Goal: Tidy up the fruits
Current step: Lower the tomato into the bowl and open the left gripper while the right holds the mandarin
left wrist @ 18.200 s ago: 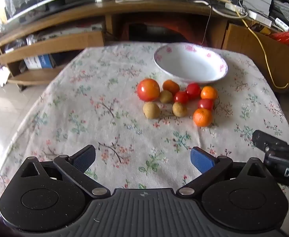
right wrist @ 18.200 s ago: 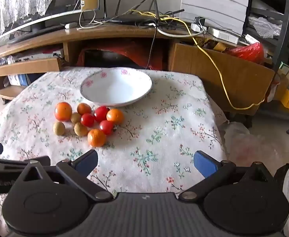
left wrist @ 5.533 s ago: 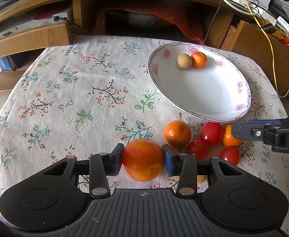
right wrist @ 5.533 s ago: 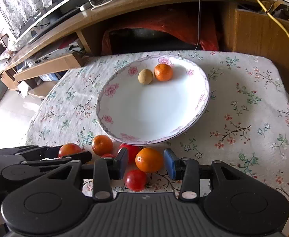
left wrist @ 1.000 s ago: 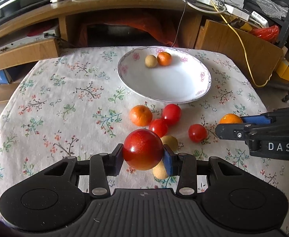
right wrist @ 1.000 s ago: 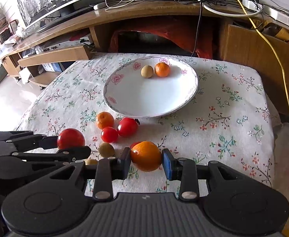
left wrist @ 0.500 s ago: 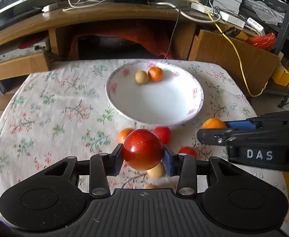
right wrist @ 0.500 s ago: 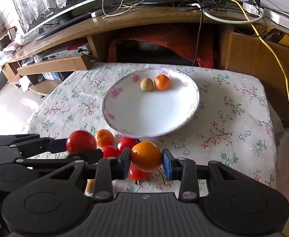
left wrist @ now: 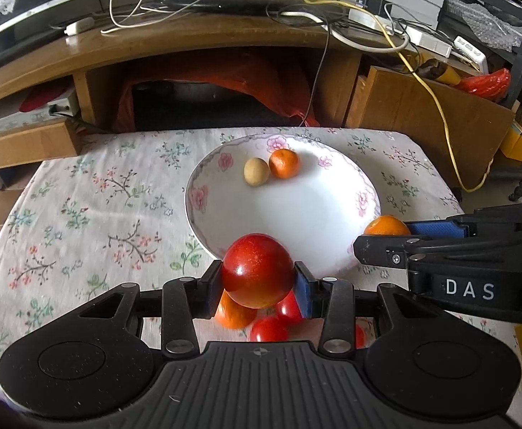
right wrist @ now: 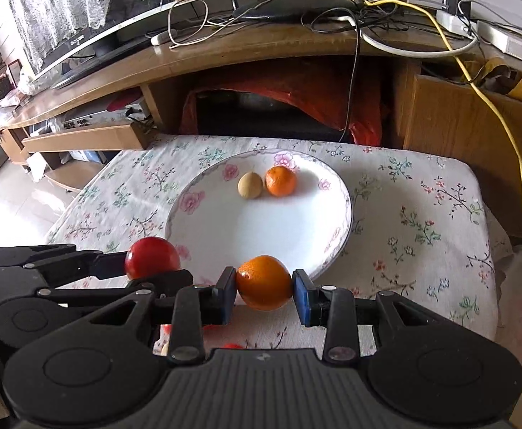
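Observation:
My left gripper (left wrist: 258, 283) is shut on a large red fruit (left wrist: 257, 270), held above the near rim of the white flowered bowl (left wrist: 332, 250). My right gripper (right wrist: 263, 291) is shut on an orange (right wrist: 263, 281), also at the bowl's (right wrist: 196, 211) near rim. Each gripper shows in the other view: the right one (left wrist: 386, 237) at the right with its orange (left wrist: 386, 226), the left one (right wrist: 143, 262) at the left with its red fruit (right wrist: 152, 256). Inside the bowl lie a small tan fruit (left wrist: 256, 171) and a small orange (left wrist: 284, 163). An orange (left wrist: 234, 312) and small red fruits (left wrist: 268, 328) lie on the cloth, partly hidden under my left gripper.
The table wears a flowered cloth (left wrist: 82, 207). Behind it stands a wooden TV unit (right wrist: 225, 53) with loose cables, a monitor and a yellow cord (right wrist: 493, 107) hanging at the right. The floor (right wrist: 7, 200) drops away at the table's left edge.
Both grippers have moved forward toward the bowl with their fruit still held. The bowl looks larger and nearer, and the loose fruits have slid under the left gripper.

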The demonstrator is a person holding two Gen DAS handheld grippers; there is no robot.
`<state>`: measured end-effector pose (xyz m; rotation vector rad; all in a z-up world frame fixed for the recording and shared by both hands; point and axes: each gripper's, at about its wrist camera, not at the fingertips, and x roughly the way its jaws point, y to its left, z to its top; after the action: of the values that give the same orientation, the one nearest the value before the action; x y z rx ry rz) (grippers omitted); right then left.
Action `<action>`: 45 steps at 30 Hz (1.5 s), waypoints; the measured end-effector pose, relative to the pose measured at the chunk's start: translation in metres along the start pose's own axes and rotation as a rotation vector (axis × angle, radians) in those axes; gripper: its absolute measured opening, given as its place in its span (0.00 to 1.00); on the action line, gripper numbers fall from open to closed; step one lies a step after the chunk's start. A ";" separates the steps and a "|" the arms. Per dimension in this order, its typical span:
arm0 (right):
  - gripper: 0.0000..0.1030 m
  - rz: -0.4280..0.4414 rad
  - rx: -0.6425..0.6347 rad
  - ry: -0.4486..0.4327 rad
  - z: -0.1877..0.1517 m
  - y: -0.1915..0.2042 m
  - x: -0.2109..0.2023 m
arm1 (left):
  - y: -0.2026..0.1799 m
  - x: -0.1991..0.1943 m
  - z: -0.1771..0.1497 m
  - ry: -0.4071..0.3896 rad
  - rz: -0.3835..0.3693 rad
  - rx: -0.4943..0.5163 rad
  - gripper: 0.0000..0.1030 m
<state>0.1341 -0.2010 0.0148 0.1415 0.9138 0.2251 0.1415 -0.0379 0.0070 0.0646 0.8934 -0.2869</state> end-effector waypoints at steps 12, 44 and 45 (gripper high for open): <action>0.34 0.012 0.025 0.036 0.014 -0.012 0.029 | 0.003 0.025 0.014 0.025 0.026 0.009 0.46; 0.36 0.010 0.040 0.006 0.020 -0.015 0.026 | 0.006 0.024 0.018 0.016 0.025 -0.003 0.61; 0.36 0.014 0.038 0.004 0.020 -0.013 0.025 | 0.005 0.023 0.017 0.014 0.020 0.000 0.64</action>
<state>0.1663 -0.2080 0.0050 0.1827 0.9211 0.2213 0.1692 -0.0413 -0.0001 0.0756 0.9060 -0.2684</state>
